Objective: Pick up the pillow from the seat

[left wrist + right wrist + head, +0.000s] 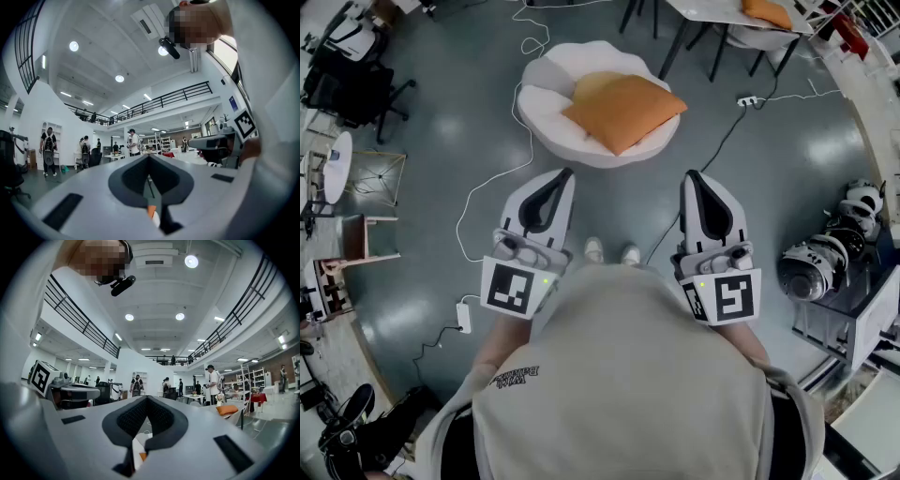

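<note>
An orange pillow (623, 111) lies tilted on a round white seat (546, 103) on the grey floor, straight ahead of me in the head view. My left gripper (567, 172) and right gripper (690, 175) are held level side by side, short of the seat's near edge, both shut and empty. In the left gripper view the jaws (150, 157) meet at the tips, and a sliver of the pillow (151, 211) shows below them. In the right gripper view the gripper (146, 398) is likewise shut, with a bit of orange pillow (142, 456) beneath.
A second orange pillow (766, 12) rests on a chair at the back right. Cables (487, 183) and a power strip (748, 100) trail over the floor. White helmet-like units (811, 267) sit on a rack at the right, an office chair (347, 80) far left. People stand in the distance.
</note>
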`<state>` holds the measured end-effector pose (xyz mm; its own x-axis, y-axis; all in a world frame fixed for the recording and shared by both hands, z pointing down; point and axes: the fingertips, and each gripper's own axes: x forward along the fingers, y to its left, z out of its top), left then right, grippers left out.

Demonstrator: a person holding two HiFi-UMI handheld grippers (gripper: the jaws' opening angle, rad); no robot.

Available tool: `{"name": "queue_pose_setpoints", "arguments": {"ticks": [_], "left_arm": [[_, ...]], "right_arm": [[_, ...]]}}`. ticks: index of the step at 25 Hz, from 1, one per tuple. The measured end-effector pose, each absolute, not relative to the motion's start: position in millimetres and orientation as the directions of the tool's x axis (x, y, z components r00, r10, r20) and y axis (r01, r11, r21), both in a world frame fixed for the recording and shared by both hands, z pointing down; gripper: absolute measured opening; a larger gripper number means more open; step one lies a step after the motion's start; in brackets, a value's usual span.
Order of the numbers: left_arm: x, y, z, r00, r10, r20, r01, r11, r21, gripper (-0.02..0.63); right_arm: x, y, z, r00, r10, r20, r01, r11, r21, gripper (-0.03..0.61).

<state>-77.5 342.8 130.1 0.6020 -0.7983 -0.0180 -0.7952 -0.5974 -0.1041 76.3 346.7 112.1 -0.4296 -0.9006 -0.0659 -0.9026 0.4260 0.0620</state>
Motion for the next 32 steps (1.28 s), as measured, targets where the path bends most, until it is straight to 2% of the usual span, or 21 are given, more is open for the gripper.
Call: {"name": "queue_pose_setpoints", "arguments": {"ticks": [6, 17, 25, 32], "left_arm": [[-67.9, 353.9, 133.4, 0.603, -0.798, -0.002, -0.791, -0.598, -0.128, 0.009], [-41.2, 362.5, 127.3, 0.609, -0.793, -0.004, -0.786, -0.603, -0.140, 0.009], [-15.1, 366.3, 127.0, 0.598, -0.802, 0.004, -0.790, -0.590, -0.165, 0.009], [2.7, 365.2, 126.4, 0.582, -0.813, -0.021, -0.792, -0.561, -0.241, 0.009]], "right_arm": [[73.2, 360.7, 110.7, -0.456, -0.886, -0.090, -0.888, 0.446, 0.111, 0.009], [106.4, 367.3, 118.2, -0.442, -0.894, -0.079, -0.897, 0.439, 0.055, 0.009], [117.8, 376.8, 125.7, -0.533, -0.842, -0.084, -0.846, 0.531, 0.045, 0.009], [149.7, 380.5, 143.7, -0.522, -0.850, -0.072, -0.853, 0.522, 0.021, 0.009]]}}
